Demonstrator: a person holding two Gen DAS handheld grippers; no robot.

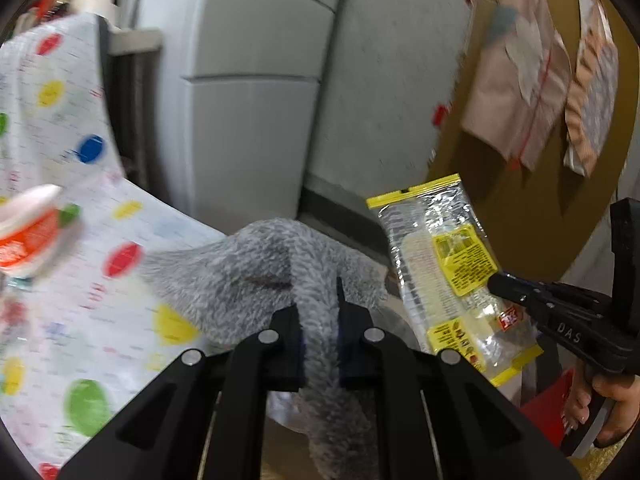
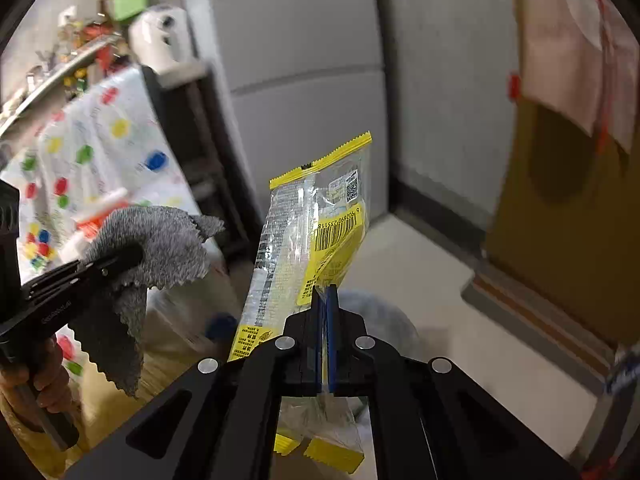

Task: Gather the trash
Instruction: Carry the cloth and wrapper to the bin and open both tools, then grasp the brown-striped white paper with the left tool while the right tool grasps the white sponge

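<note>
On my left, the left gripper (image 1: 320, 316) is pinched almost closed on a grey cloth (image 1: 256, 272), which drapes over the jaws above the dotted tablecloth (image 1: 80, 280). To its right, my right gripper (image 2: 326, 300) is clamped fully shut on the lower part of a yellow-edged wrapper (image 2: 316, 232). The wrapper's long axis rises up and away from those jaws. It's already in the right hand, so I judge the drop-off falls to that side; I can't make out a bin.
</note>
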